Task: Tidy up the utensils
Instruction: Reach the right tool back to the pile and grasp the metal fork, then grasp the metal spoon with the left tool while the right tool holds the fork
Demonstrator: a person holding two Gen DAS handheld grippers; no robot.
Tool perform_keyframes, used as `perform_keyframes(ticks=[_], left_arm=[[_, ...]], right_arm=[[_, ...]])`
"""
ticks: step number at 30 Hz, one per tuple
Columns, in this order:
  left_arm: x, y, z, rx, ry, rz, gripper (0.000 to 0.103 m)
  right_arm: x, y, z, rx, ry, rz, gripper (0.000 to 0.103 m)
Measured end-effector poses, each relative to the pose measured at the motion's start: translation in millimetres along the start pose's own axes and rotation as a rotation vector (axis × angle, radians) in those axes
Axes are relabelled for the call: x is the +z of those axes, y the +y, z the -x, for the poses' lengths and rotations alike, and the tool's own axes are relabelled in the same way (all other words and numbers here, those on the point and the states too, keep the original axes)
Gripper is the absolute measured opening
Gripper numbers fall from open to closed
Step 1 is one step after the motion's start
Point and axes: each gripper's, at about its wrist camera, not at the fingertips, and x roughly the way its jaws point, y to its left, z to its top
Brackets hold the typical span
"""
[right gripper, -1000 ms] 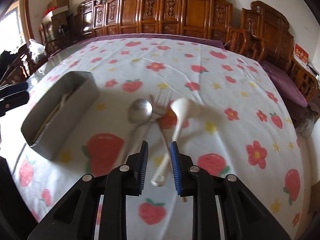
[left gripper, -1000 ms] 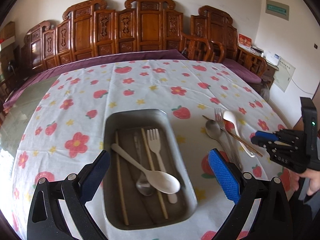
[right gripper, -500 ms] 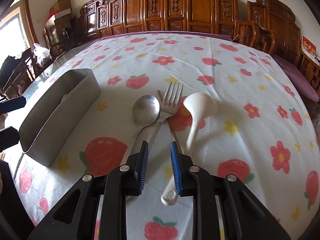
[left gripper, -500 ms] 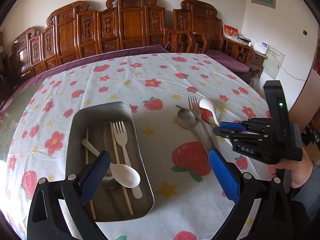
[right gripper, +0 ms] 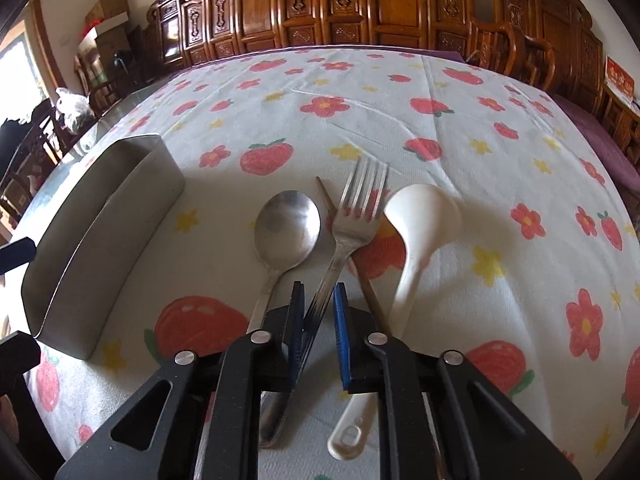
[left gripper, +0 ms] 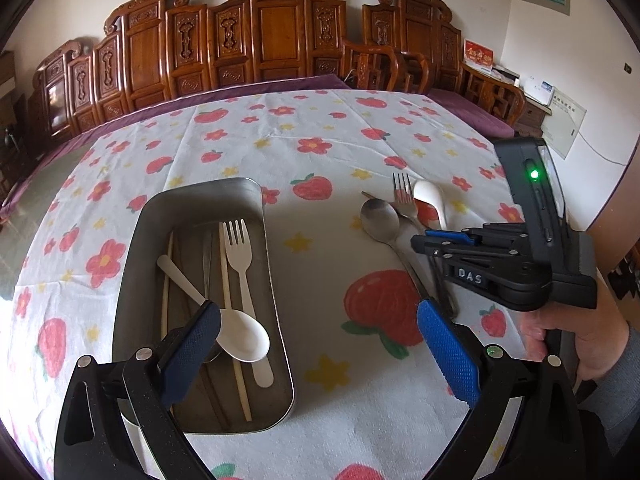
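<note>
A metal tray [left gripper: 256, 200] [right gripper: 100, 216] on the flowered cloth holds a white plastic fork [left gripper: 240, 256], a white spoon [left gripper: 236, 332], chopsticks [left gripper: 228, 300] and a metal utensil. To its right lie a metal spoon [right gripper: 288, 228] [left gripper: 380, 220], a metal fork [right gripper: 356, 216] [left gripper: 404, 200], a white ladle spoon [right gripper: 420, 220] [left gripper: 432, 200] and one chopstick [right gripper: 332, 208]. My right gripper [right gripper: 318, 300] [left gripper: 424, 238] is low over them, its jaws narrowly apart on either side of the metal fork's handle. My left gripper [left gripper: 320, 332] is open wide above the tray's near end.
Carved wooden chairs [left gripper: 272, 36] [right gripper: 400, 4] line the table's far edge. A purple cushion [left gripper: 468, 116] lies at the right. The person's hand [left gripper: 576, 336] holds the right gripper. The tablecloth [left gripper: 320, 136] stretches bare behind the utensils.
My right gripper has moved forward and down, from the white spoon's handle to around the metal fork's handle. My left gripper has shifted a little over the tray.
</note>
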Motion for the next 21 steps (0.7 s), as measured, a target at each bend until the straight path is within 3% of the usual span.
perform_keyframes(ticks=[8,13,21], left_arm=[[7.2,-9.4,-10.4,0.031,0.044,0.031,0.095],[16.2,-31.2,-21.5,0.051,0.063,-0.009,0.095],[25.7,-63.6,-49.4,0.05,0.098,-0.062,0.095]], right_arm=[[4.6,-25.8,26.3,0.048,-0.082,-0.075,0.008],[7.3,-47.3,47.0,0.088,-0.136,-0.12,0.008],[5.6,-59.4,59.6,0.074,-0.162,-0.111,0.008]])
